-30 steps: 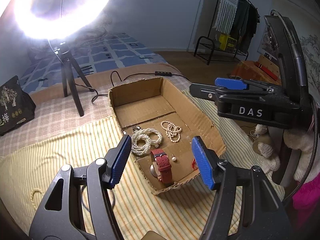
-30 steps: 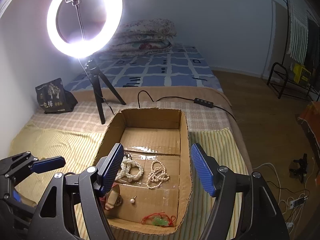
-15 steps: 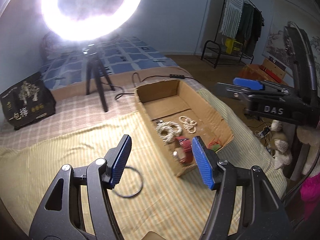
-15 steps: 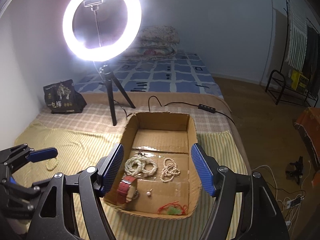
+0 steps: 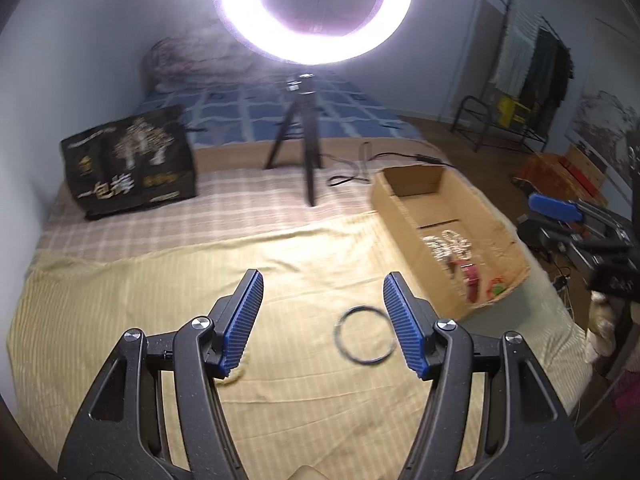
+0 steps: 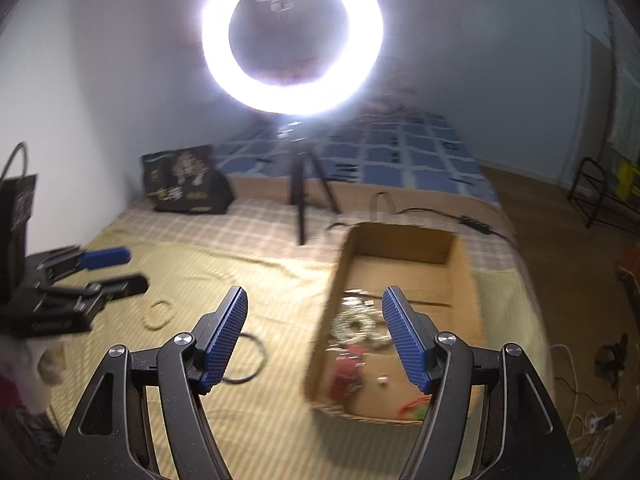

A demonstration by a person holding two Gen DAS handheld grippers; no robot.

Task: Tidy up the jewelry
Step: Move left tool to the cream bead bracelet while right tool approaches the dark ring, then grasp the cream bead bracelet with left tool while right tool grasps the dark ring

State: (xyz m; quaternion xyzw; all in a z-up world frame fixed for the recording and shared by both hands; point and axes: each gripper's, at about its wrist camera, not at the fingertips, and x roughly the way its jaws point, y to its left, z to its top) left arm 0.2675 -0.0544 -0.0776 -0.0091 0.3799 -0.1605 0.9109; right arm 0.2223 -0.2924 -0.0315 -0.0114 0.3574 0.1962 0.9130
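My left gripper (image 5: 322,322) is open and empty above the yellow striped cloth. A dark thin bangle (image 5: 363,335) lies on the cloth just inside its right finger. A pale beaded bracelet (image 5: 232,376) peeks out under its left finger. The cardboard box (image 5: 412,240) at the right holds pearl strands (image 5: 446,246), a red watch (image 5: 472,278) and a red-green piece (image 5: 496,289). My right gripper (image 6: 316,340) is open and empty, over the box's left wall (image 6: 328,308). The bangle (image 6: 246,360) and the bracelet (image 6: 159,314) show in the right wrist view, near the left gripper (image 6: 96,268).
A ring light on a tripod (image 5: 300,148) stands behind the cloth, with a cable (image 5: 360,168) running to the box's far end. A black bag (image 5: 128,160) stands at the back left. The bed's right edge drops to the floor beyond the box.
Both grippers have swung left, away from the box. The left one now faces the bangle on the cloth instead of the box's contents. Both stay open.
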